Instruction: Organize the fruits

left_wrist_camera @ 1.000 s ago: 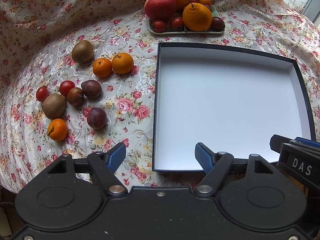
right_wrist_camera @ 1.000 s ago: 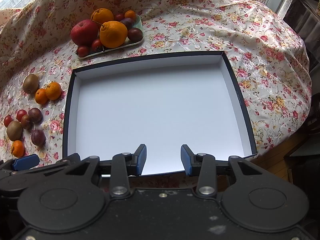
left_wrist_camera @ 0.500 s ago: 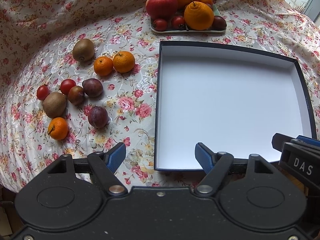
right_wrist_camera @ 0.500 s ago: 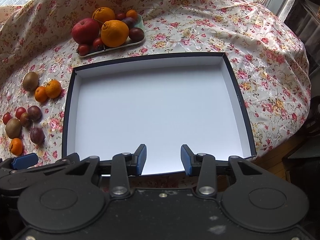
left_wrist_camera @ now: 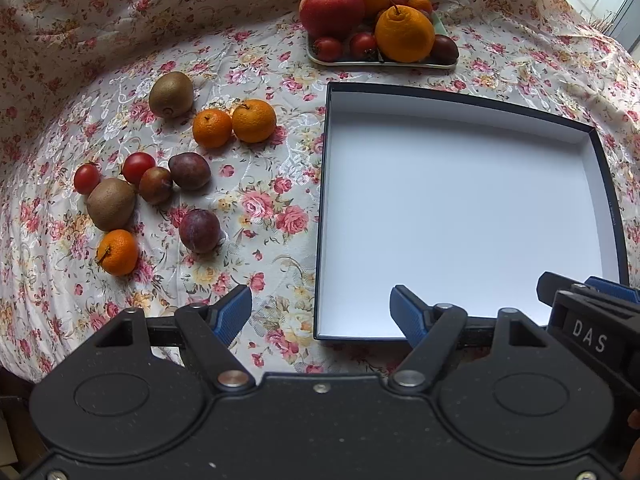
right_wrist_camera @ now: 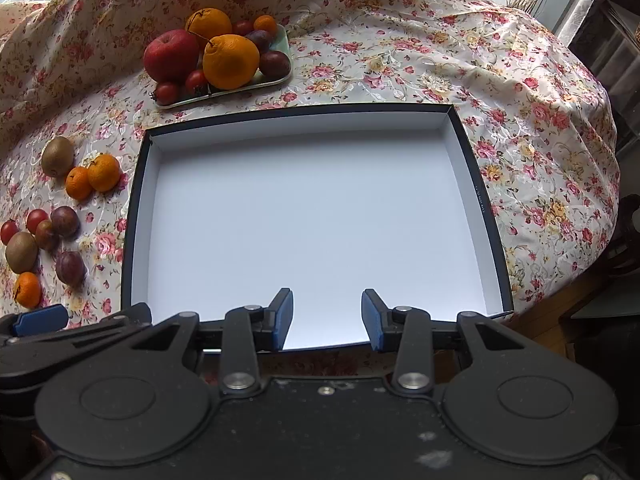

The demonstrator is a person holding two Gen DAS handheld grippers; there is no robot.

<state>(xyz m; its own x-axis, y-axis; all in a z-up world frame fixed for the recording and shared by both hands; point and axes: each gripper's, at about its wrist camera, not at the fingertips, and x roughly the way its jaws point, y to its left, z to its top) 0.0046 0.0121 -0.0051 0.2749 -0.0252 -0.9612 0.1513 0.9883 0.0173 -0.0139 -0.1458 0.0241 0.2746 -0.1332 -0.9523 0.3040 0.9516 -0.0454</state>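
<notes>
I am two grippers, and not much has changed in the last second. My left gripper [left_wrist_camera: 321, 312] has crept a tiny bit forward, so the loose fruits look a little closer. My right gripper [right_wrist_camera: 326, 318] has hardly moved. Both of my jaws stand wide apart and hold nothing. So I think the job has not really begun yet.

The box [right_wrist_camera: 466, 152] is right in front of me, and its white floor is bare. The fruits lie on the flowery cloth [left_wrist_camera: 260, 200] to the left of it: a near plum [left_wrist_camera: 199, 231], a small orange [left_wrist_camera: 117, 252], a kiwi [left_wrist_camera: 111, 203] and more. A tray [right_wrist_camera: 276, 76] behind the box is piled with an apple [right_wrist_camera: 171, 55] and other fruits.

My own black body hides the near edge of the box. Some small fruits at the back of the tray are tucked behind the big ones, and I cannot tell what they are.
</notes>
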